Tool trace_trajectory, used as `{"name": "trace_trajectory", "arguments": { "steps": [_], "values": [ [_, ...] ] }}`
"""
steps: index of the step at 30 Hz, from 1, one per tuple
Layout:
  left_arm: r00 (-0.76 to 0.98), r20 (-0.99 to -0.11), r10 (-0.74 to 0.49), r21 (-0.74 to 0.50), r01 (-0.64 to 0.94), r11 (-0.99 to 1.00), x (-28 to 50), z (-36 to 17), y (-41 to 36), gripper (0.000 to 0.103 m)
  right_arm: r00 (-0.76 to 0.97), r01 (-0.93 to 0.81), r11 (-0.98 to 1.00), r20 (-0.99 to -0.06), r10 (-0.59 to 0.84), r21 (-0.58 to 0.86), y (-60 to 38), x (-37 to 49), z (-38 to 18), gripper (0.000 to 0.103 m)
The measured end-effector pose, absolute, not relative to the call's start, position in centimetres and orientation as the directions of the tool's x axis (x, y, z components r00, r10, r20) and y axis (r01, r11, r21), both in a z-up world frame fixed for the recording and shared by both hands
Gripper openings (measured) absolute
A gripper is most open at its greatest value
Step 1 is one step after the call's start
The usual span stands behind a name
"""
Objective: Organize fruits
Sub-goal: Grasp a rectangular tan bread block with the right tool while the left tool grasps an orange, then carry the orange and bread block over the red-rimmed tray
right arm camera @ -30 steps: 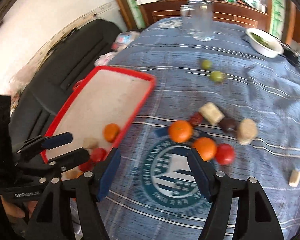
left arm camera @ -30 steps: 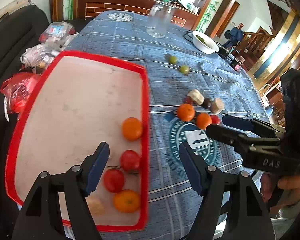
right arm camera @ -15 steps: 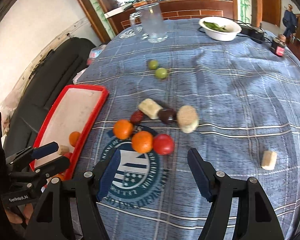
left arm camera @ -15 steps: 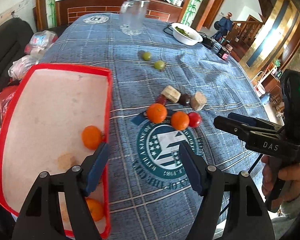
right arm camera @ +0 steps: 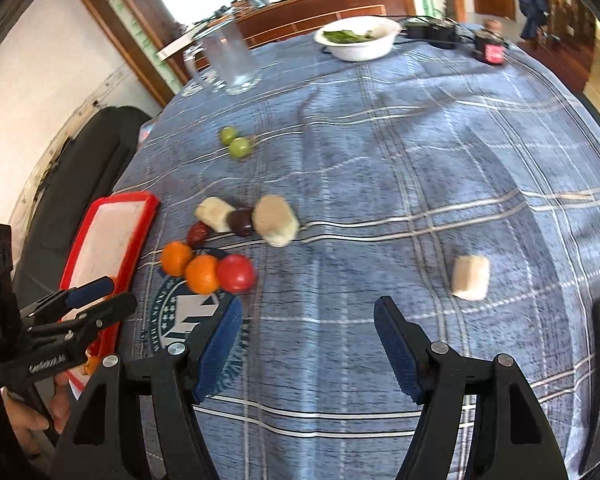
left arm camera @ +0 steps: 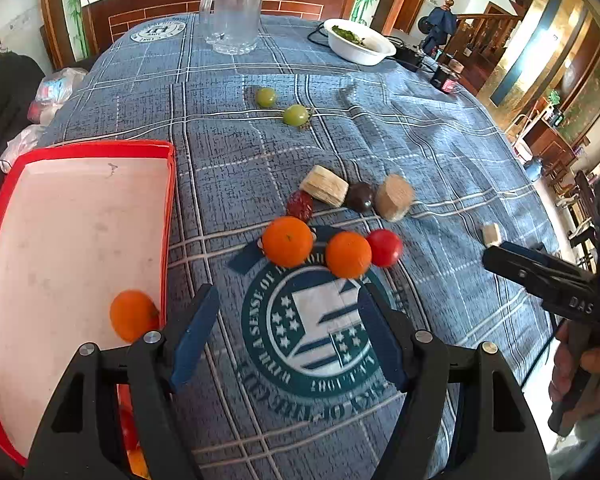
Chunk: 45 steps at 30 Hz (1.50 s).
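A red-rimmed white tray (left arm camera: 168,200) lies at the table's left with an orange (left arm camera: 132,315) in it; more fruit is hidden behind my fingers. On the cloth sit two oranges (left arm camera: 288,241) (left arm camera: 348,254), a red tomato (left arm camera: 385,247), a red date (left arm camera: 300,205), a dark fruit (left arm camera: 360,197) and two green grapes (left arm camera: 296,115). My left gripper (left arm camera: 288,332) is open and empty just short of the oranges. My right gripper (right arm camera: 308,344) is open and empty, right of the tomato (right arm camera: 236,274), and also shows in the left wrist view (left arm camera: 500,254).
Pale cut chunks (left arm camera: 326,190) (left arm camera: 394,197) lie among the fruit; a smaller one (right arm camera: 470,278) lies apart at the right. A glass pitcher (left arm camera: 234,12), a white bowl of greens (left arm camera: 358,42) and a small jar (left arm camera: 444,80) stand at the far edge. Plastic bags (left arm camera: 56,88) are left of the table.
Both grippers have swung right, away from the tray and toward the fruit cluster. The tray has slid left in both views. Both stay open and empty.
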<state>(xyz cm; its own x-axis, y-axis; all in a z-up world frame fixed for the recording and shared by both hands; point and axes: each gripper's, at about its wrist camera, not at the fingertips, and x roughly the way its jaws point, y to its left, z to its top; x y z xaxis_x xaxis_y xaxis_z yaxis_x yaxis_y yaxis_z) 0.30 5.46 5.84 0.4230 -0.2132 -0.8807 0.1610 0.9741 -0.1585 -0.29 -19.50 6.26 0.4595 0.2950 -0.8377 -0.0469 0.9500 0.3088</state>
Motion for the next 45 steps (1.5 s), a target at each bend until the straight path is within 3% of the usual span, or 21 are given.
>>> {"name": "trace_trajectory", "arguments": {
  "steps": [9,22,25,31,35,45],
  "values": [
    [0.401,-0.896,-0.193,-0.151,0.134,0.979,2.6,4.4,5.9,0.071,0.496,0.102,0.943,-0.838,0.227,0.316,-24.5,-0.2,6.2,0.069],
    [0.362,-0.918,-0.159,-0.100,0.175,0.979,4.2,2.5,4.4,0.066,0.428,0.199,0.942,-0.889,0.164,0.270,-27.3,1.2,3.3,0.043],
    [0.354,-0.923,-0.149,-0.090,0.177,0.980,4.7,2.0,4.3,0.059,0.415,0.195,0.947,-0.896,0.156,0.255,-27.1,1.8,2.9,0.039],
    [0.343,-0.930,-0.129,-0.069,0.184,0.980,5.4,1.2,3.8,0.056,0.393,0.182,0.960,-0.911,0.127,0.212,-26.9,2.6,2.1,0.031],
    [0.349,-0.925,-0.153,-0.088,0.193,0.977,5.5,1.4,3.7,0.034,0.393,0.161,0.969,-0.913,0.112,0.188,-26.7,2.9,2.1,0.027],
    [0.354,-0.917,-0.184,-0.124,0.187,0.975,4.3,2.6,4.0,0.034,0.421,0.126,0.962,-0.891,0.169,0.241,-25.5,2.4,3.6,0.026]
  ]
}}
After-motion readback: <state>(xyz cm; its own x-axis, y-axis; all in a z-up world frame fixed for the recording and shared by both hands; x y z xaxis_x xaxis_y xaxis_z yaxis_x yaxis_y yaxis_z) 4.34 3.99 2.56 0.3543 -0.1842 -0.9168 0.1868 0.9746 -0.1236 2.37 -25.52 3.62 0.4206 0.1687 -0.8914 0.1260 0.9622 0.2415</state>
